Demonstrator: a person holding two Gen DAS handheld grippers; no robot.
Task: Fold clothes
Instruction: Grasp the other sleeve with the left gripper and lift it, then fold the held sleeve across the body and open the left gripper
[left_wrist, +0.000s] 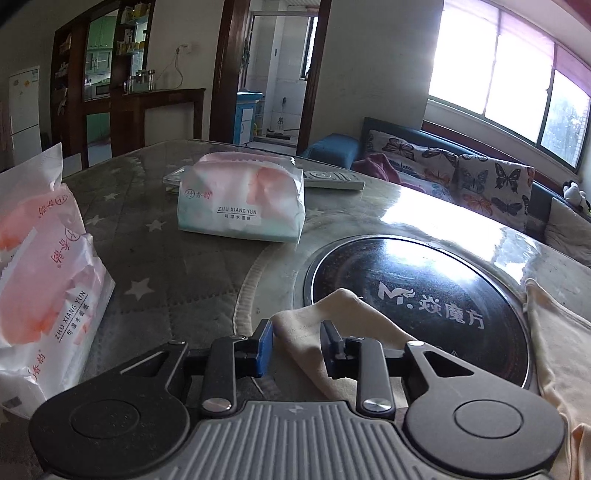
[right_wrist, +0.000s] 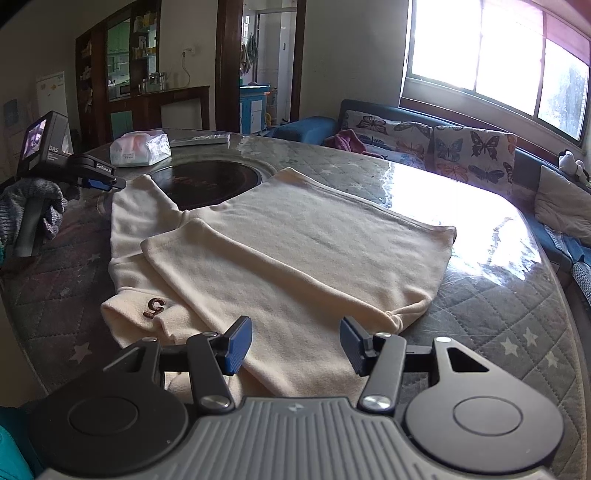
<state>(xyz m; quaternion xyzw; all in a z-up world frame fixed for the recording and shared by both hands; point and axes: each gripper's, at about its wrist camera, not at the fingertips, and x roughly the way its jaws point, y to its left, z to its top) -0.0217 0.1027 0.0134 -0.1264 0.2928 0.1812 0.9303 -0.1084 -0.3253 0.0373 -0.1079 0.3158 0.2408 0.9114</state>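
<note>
**Cream garment half folded on the quilted round table**

Nearest the lens: right gripper (right_wrist: 295, 345), black with blue pads, jaws parted about halfway over the near hem of the cream knit garment (right_wrist: 295, 251), pads clear of the cloth, nothing gripped. Lay spread across the grey star-patterned quilted table (right_wrist: 517, 332) under a glossy clear cover, one side folded over the body, a small brown letter patch (right_wrist: 155, 307) at its near left corner. Far sleeve reached onto the round black cooktop (right_wrist: 210, 179) set in the tabletop.

Left gripper (left_wrist: 297, 343), held by a grey-gloved hand (right_wrist: 35, 206) at the table's left side, stood narrowly parted with that sleeve's end between the pads; whether the pads pressed it could not be told.

Farther out: two pink-and-white tissue packs, one near the left (left_wrist: 48, 280) and one farther back (left_wrist: 242, 201), touching a white remote control (left_wrist: 332, 180) behind it. Beyond the table, a butterfly-print sofa (right_wrist: 436, 144) under a bright window (right_wrist: 495, 55).
</note>
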